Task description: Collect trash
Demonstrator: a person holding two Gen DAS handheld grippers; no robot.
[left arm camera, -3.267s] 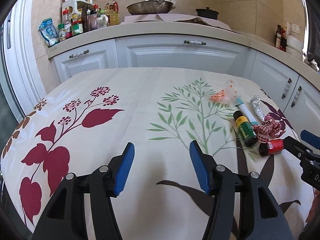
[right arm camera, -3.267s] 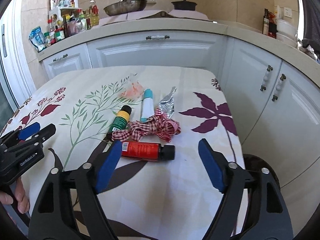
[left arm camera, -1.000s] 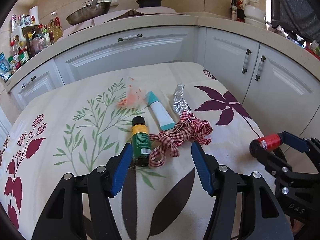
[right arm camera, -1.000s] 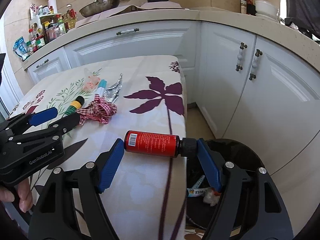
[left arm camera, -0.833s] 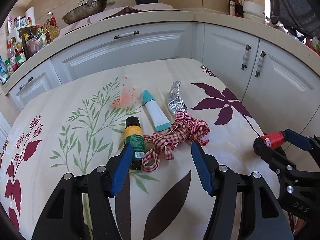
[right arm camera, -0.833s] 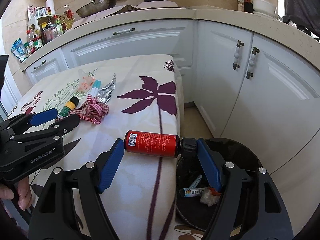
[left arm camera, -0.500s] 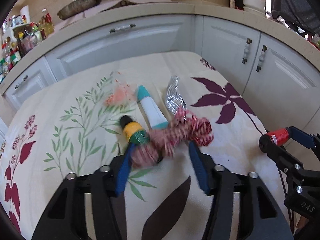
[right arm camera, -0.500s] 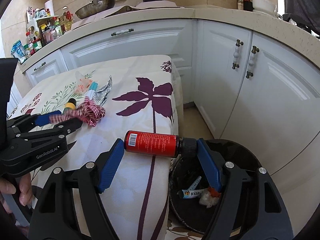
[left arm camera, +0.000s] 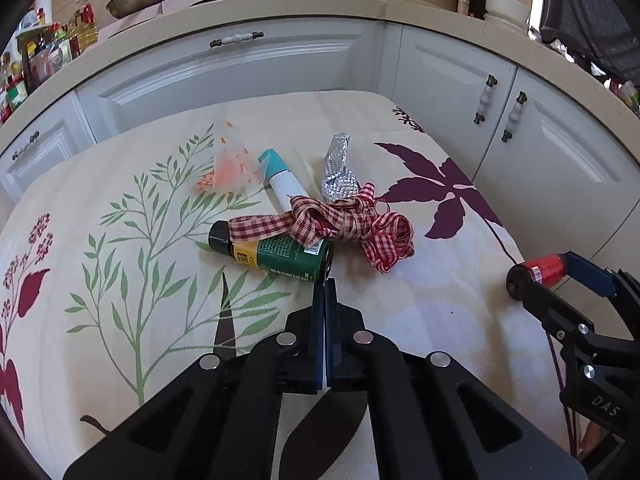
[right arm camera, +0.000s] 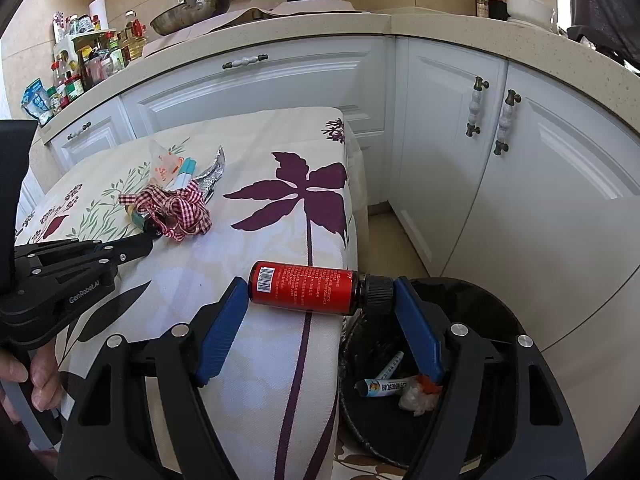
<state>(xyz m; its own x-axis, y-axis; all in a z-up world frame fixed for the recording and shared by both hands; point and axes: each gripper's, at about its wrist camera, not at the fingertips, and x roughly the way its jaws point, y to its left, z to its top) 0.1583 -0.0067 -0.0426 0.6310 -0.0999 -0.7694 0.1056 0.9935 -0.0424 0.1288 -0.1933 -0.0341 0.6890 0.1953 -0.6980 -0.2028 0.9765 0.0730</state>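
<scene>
holding the red bottle (right arm camera: 304, 289) sideways in my right claw (right arm camera: 316, 308), i have one blue pad on its bottom and one on its black cap. its long side runs left to right, across my claw. the black bin (right arm camera: 484, 300) is on the floor, below and a bit to the right, and the bottle's cap end is just over its rim. i think it needs to go more to the right before i let go. my left claw (left arm camera: 325, 292) is pinched tight with nothing in it, its tip near the green bottle (left arm camera: 280, 252) on the table (left arm camera: 120, 344), under the checked ribbon (left arm camera: 340, 220).
</scene>
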